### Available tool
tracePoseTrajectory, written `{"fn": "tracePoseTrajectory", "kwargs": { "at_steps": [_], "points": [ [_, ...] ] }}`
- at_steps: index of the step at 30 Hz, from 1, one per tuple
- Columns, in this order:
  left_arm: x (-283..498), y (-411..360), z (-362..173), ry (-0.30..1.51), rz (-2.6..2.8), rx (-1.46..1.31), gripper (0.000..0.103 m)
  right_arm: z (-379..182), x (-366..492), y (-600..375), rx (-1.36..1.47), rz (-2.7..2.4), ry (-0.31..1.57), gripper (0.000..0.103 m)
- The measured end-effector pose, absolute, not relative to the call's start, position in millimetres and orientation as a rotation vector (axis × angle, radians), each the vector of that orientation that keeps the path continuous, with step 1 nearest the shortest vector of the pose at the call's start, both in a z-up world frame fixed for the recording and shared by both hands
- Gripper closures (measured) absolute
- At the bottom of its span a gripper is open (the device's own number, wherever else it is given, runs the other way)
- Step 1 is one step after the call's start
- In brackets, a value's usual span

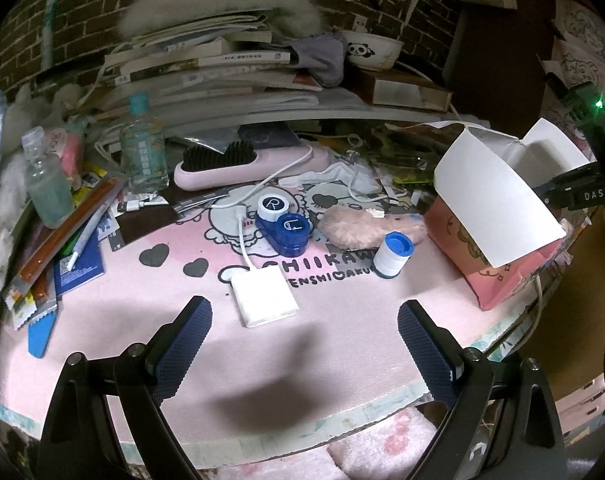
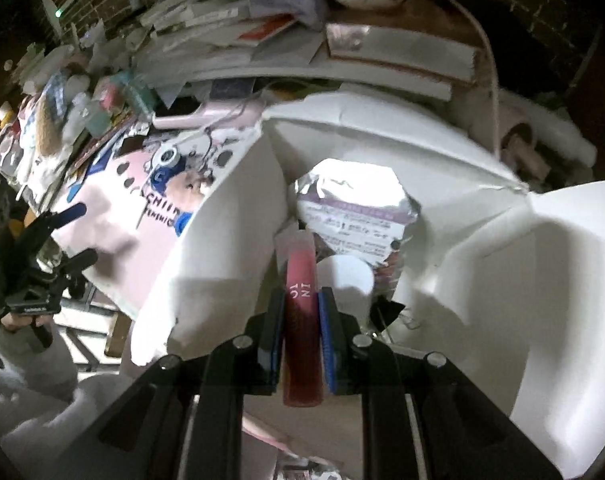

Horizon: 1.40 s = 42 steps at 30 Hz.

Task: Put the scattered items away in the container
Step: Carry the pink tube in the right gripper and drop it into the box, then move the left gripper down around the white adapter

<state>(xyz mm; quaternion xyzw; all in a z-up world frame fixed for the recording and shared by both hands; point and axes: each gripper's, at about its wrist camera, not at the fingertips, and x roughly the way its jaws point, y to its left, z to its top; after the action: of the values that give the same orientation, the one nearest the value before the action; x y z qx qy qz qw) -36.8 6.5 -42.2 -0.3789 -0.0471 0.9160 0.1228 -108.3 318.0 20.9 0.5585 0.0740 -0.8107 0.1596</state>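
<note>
My right gripper (image 2: pixel 301 298) is shut on a red lip-tint tube (image 2: pixel 301 280), held over the open mouth of the pink cardboard box (image 2: pixel 238 216) with white flaps. Inside the box lie a silver foil packet (image 2: pixel 354 208) and a white round item (image 2: pixel 348 276). From the left wrist view the same box (image 1: pixel 498 280) stands at the right of the pink mat (image 1: pixel 142 344). My left gripper (image 1: pixel 302 320) is open above the mat, nothing between its fingers. In front of it lie a white adapter (image 1: pixel 264 298), a blue contact lens case (image 1: pixel 284 222), a small blue-capped white bottle (image 1: pixel 392 254) and a pink fluffy item (image 1: pixel 366 222).
A pink hairbrush (image 1: pixel 246 164), two clear bottles (image 1: pixel 144 152), snack sticks (image 1: pixel 62 232) and a blue card (image 1: pixel 78 268) crowd the left and back. Stacked books (image 1: pixel 206 68) and a panda bowl (image 1: pixel 372 50) fill the shelf behind. The table edge (image 1: pixel 342 416) runs close below.
</note>
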Motion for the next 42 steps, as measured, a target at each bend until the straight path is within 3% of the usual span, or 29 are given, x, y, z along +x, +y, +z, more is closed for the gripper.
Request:
{"fn": "tracePoseTrajectory", "kwargs": {
  "at_steps": [13,14,16,17,18,25,28,35,37,42],
  "points": [
    [-43.0,11.4,-47.9,-0.119,2.65,-1.141,0.01,19.3,-111.1,308.7,1.641,-2.324,0.295,0.089],
    [-43.2,11.4,-48.9,-0.12,2.646,-1.137,0.01,19.9,-110.6,308.7,1.641,-2.332,0.297,0.087],
    [-44.7,10.2,-51.1,-0.125,2.644,-1.135,0.01,25.8,-107.5,308.4,1.629,-2.374,0.305,0.071],
    [-46.1,8.9,-52.8,-0.129,2.647,-1.138,0.01,28.7,-105.6,308.2,1.613,-2.391,0.306,0.05],
    [-47.5,7.1,-55.0,-0.131,2.651,-1.143,0.01,33.9,-102.4,307.5,1.573,-2.426,0.313,0.043],
    [-50.6,-2.1,-63.0,-0.184,2.635,-1.09,0.01,69.0,-76.4,291.5,1.293,-2.529,0.198,0.043],
    [-52.6,-2.8,-66.1,-0.201,2.628,-1.08,0.01,77.8,-54.6,266.8,1.106,-2.443,0.13,0.033],
    [-55.8,-3.2,-74.1,-0.212,2.638,-1.071,0.01,51.8,-11.1,210.2,0.886,-2.291,0.12,0.031],
    [-58.5,-4.6,-77.3,-0.219,2.647,-1.074,0.01,37.9,1.7,200.3,0.825,-2.246,0.143,0.026],
    [-68.8,-8.8,-84.3,-0.247,2.674,-1.104,0.032,-2.6,18.2,184.9,0.767,-2.296,0.166,0.021]
  ]
}}
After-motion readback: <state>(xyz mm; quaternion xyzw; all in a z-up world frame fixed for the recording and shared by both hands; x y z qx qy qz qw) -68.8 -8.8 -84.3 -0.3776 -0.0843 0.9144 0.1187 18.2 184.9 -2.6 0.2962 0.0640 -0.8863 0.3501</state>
